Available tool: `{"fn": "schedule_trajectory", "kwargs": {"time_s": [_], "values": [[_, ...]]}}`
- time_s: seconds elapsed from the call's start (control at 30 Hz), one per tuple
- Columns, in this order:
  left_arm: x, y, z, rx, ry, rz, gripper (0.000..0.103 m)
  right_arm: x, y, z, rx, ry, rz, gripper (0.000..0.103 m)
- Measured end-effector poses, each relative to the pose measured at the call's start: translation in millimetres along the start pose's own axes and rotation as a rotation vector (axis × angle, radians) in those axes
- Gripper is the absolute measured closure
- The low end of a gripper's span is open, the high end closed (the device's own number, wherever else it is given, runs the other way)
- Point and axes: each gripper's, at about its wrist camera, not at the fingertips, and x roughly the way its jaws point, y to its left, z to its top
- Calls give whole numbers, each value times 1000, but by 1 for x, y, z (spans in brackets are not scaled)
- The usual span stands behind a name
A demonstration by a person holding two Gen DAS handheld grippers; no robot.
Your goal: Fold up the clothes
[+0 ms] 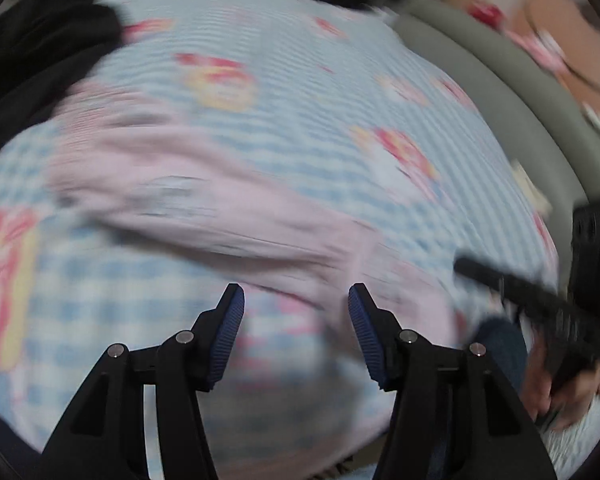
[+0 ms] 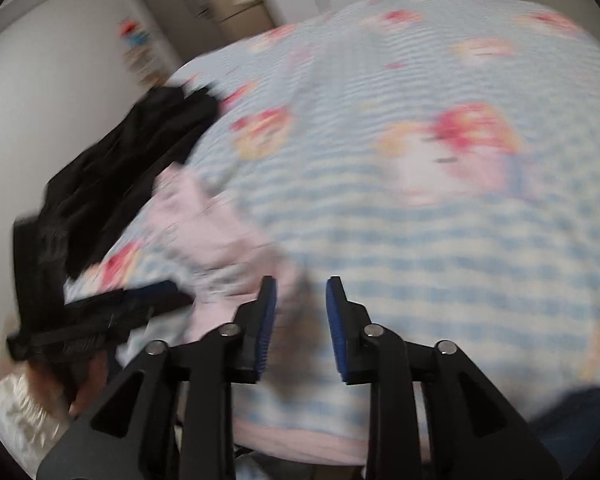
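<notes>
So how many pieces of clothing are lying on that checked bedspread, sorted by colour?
Pink: 1, the pink garment, crumpled near the middle.
Black: 1, the black garment, at the bedspread's edge.
Total: 2. Blur could hide more.

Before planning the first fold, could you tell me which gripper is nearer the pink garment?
Left. The left gripper hangs open at the pink garment's near edge; the right gripper, also open, sits off its right-hand end.

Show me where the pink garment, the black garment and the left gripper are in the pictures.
pink garment [image 1: 204, 200], left wrist view, on its crumpled middle.
black garment [image 2: 112, 176], right wrist view, on its middle folds.
left gripper [image 1: 296, 312], left wrist view, midway between its open fingertips.
</notes>
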Motion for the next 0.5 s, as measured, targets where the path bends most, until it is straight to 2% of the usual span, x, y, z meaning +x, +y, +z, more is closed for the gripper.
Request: {"fn": "schedule_trajectory", "kwargs": {"time_s": [0.1, 0.13, 0.17, 0.2, 0.23, 0.3, 0.37, 0.4, 0.47, 0.5], "values": [[-11, 44, 2, -142, -48, 43, 47, 35, 30, -3, -57, 79, 38, 62], [-13, 58, 2, -190, -61, 56, 47, 44, 38, -4, -74, 95, 36, 54], [-16, 71, 2, -237, -74, 70, 47, 52, 43, -3, -93, 95, 3, 44], [-18, 85, 2, -285, -87, 83, 46, 59, 48, -3, -113, 96, -35, 40], [-13, 99, 4, -322, -66, 105, 46, 66, 50, -2, -141, 100, -87, 36], [-3, 112, 9, -339, -12, 90, 46, 80, 51, -3, -203, 111, -184, 37], [0, 114, 14, -336, -9, 49, 44, 88, 44, -10, -211, 120, -204, 63], [0, 113, 18, -334, -19, 19, 44, 88, 36, -13, -190, 121, -199, 64], [2, 110, 27, -332, -34, -36, 43, 81, 28, -17, -160, 100, -187, 76], [4, 106, 32, -339, -41, -53, 43, 78, 24, -19, -148, 89, -183, 78]]}}
